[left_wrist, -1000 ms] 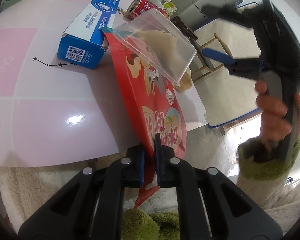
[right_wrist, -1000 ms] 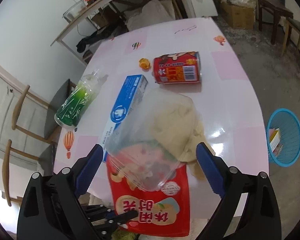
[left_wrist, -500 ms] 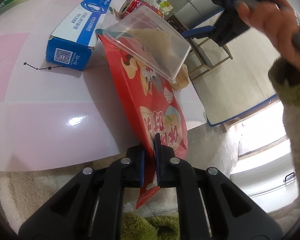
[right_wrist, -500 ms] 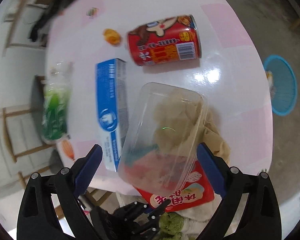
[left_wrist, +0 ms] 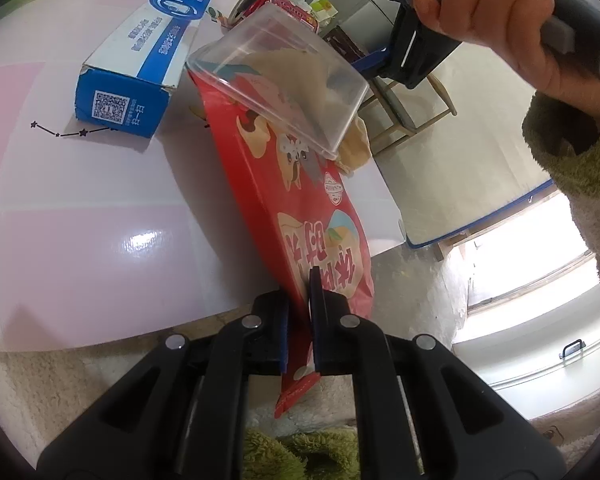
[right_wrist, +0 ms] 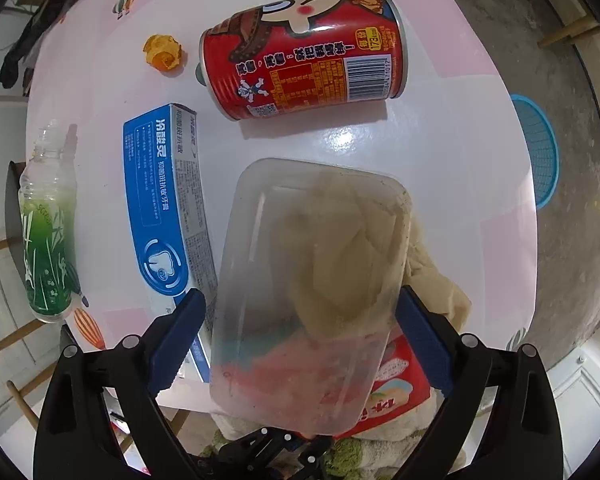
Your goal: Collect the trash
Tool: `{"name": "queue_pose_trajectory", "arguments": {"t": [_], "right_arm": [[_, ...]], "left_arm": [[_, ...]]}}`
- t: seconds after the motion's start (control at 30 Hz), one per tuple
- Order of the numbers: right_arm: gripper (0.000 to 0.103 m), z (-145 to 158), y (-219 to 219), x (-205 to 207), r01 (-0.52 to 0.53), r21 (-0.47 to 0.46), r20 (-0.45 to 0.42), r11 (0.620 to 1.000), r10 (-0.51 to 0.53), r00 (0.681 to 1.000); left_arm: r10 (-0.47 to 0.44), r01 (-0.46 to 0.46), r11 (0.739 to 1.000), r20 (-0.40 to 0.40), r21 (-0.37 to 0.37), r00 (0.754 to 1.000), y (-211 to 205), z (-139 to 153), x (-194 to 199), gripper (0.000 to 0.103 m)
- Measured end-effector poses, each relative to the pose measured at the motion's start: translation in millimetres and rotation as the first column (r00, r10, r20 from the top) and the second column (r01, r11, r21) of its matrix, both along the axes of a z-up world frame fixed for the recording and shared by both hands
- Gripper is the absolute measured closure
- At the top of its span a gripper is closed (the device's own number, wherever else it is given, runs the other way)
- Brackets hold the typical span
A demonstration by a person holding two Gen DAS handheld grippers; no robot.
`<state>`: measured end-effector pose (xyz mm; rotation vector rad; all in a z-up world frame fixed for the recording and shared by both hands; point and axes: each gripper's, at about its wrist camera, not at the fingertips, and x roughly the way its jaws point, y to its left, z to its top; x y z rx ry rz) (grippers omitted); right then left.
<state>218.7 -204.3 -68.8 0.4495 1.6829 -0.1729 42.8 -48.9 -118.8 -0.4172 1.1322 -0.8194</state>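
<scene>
The right gripper (right_wrist: 300,344), jaws just closing round the clear tub (right_wrist: 312,280) (pads not yet pressing), should squeeze gently; the left gripper (left_wrist: 300,320) clamps the red bag (left_wrist: 300,200).

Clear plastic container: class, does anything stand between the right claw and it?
Nothing visible does. The right claw is open, its fingers either side of the clear plastic container, which lies upside down over a beige cloth and the red snack bag held by the left claw.
</scene>
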Motion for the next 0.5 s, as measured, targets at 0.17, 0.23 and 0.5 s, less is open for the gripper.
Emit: {"name": "queue_pose_trajectory", "arguments": {"t": [0.17, 0.23, 0.5], "right_arm": [[0.021, 15, -24, -6, 0.006, 0.081, 0.071, 0.997, -0.012, 0.997], [0.021, 23, -33, -10, 0.014, 0.109, 0.106, 0.994, -0.025, 0.994], [0.021, 56, -83, -32, 0.007, 0.541, 0.255, 0.841, -0.172, 0.952]], "left_arm": [[0.006, -0.006, 1.000, 0.000, -0.005, 1.000, 5, -1, 2, 0.096], [0.009, -0.009, 1.000, -0.002, -0.007, 1.000, 6, -1, 2, 0.096], [0.023, -0.023, 1.000, 0.013, -0.001, 1.000, 8, 4, 0, 0.096]]}}
